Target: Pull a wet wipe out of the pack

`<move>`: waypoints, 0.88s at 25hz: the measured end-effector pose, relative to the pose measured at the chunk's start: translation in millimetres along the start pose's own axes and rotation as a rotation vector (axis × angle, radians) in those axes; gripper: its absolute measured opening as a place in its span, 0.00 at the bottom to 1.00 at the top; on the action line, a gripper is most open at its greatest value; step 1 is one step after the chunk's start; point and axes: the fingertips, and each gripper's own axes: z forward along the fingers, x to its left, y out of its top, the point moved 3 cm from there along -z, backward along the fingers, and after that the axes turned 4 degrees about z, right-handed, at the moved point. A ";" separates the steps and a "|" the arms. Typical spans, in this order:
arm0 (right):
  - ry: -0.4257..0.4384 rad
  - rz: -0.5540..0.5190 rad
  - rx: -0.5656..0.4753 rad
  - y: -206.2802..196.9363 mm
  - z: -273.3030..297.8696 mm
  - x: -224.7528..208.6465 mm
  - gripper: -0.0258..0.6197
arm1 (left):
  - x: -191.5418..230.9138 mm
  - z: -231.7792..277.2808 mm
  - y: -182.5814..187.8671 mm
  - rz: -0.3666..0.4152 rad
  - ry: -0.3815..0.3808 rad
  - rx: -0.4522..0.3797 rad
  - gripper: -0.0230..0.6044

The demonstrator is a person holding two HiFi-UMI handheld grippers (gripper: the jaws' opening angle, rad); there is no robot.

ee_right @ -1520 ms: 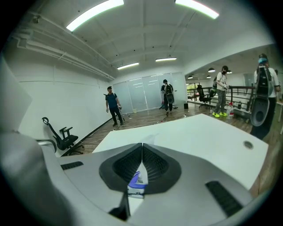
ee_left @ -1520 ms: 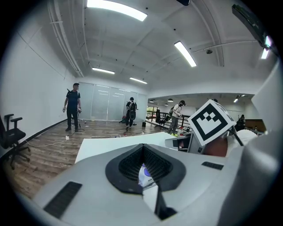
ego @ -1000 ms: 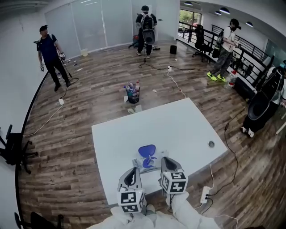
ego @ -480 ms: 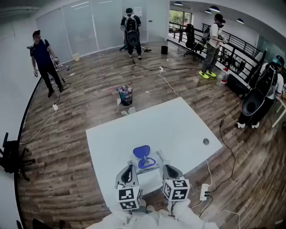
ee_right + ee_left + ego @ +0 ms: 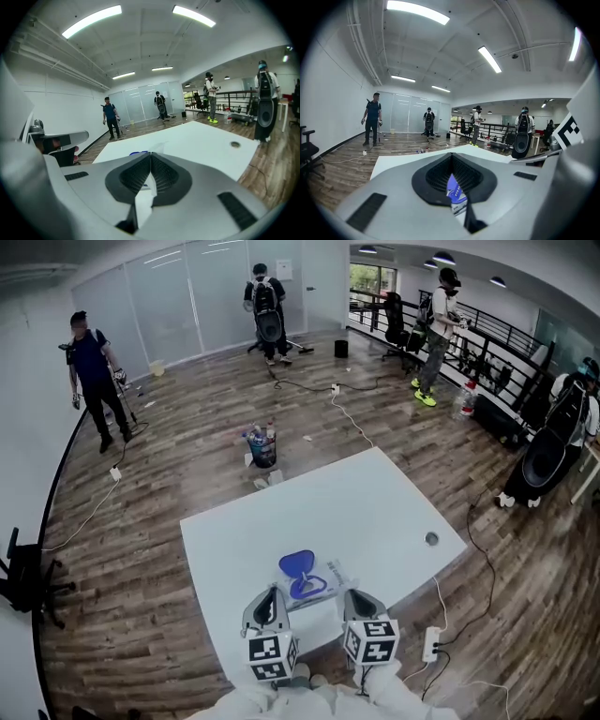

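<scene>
We're pinching the wipe w/ right gripper, jaws shut. The pack is lying at its 11 o'clock, w/ left gripper clamping the pack's edge.

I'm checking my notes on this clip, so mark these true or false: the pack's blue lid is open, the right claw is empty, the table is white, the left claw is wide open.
The blue lid of the pack is open: true.
The right claw is empty: false, it is shut on a white wipe.
The table is white: true.
The left claw is wide open: false, it is shut on the pack.
</scene>
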 end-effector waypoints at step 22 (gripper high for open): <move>0.007 0.002 -0.008 5.8 -0.4 -2.6 0.06 | 6.4 4.3 3.1 -0.012 0.019 -0.007 0.05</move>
